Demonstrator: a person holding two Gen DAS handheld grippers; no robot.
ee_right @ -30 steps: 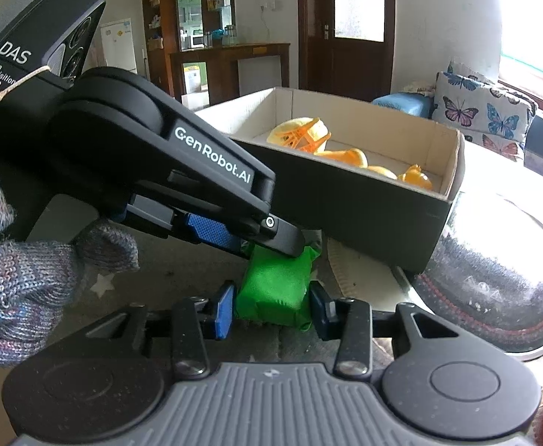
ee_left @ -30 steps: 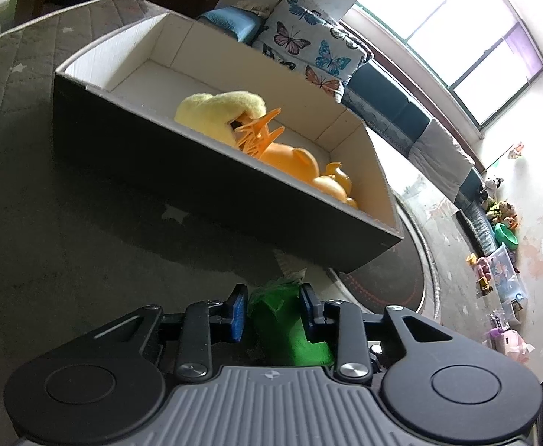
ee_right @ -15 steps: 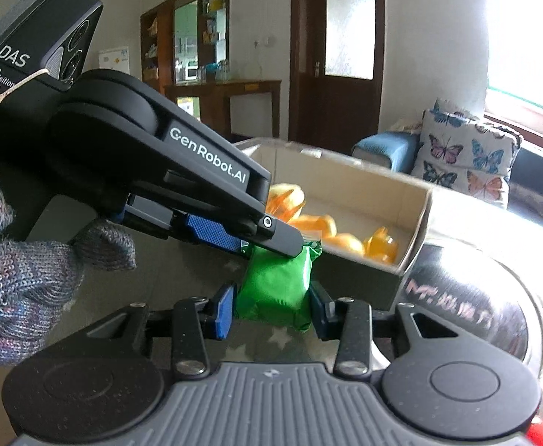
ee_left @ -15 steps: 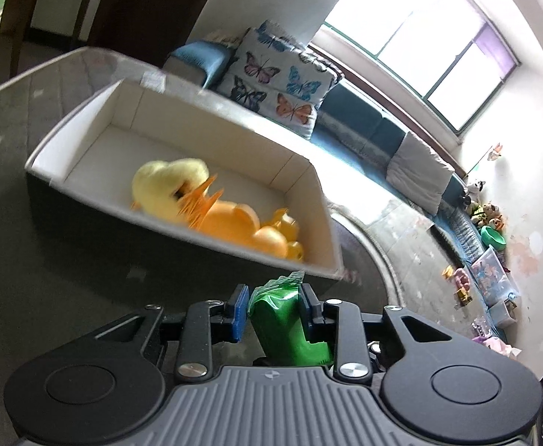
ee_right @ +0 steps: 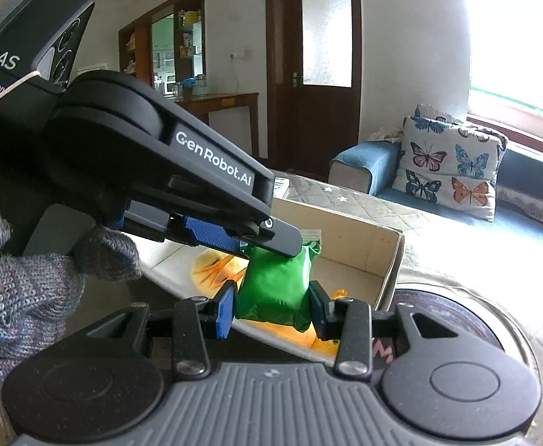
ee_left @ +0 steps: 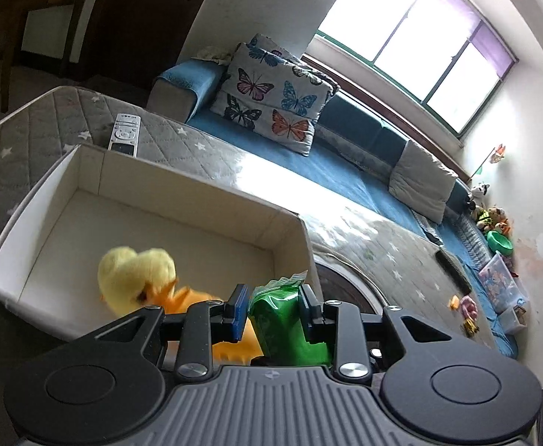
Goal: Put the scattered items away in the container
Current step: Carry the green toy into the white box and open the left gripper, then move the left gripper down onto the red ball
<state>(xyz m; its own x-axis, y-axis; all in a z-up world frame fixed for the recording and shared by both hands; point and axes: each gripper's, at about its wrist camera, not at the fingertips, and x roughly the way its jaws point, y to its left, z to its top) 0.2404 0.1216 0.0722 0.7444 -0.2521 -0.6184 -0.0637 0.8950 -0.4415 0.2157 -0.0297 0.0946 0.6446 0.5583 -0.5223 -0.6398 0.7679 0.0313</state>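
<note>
A green foil packet is gripped by both grippers at once. My left gripper is shut on it, and my right gripper is shut on it from the other side. The left gripper's body crosses the right wrist view from the left. The packet hangs above the near right end of the open cardboard box. Inside the box lie a yellow plush duck and orange toys, partly hidden by the grippers.
A white remote lies on the grey quilted surface behind the box. A round dark and silver tray sits right of the box. A sofa with a butterfly cushion stands beyond. Small toys lie at the far right.
Both grippers have lifted the green packet from in front of the box's dark side up and over its rim. The box interior now shows from above.
</note>
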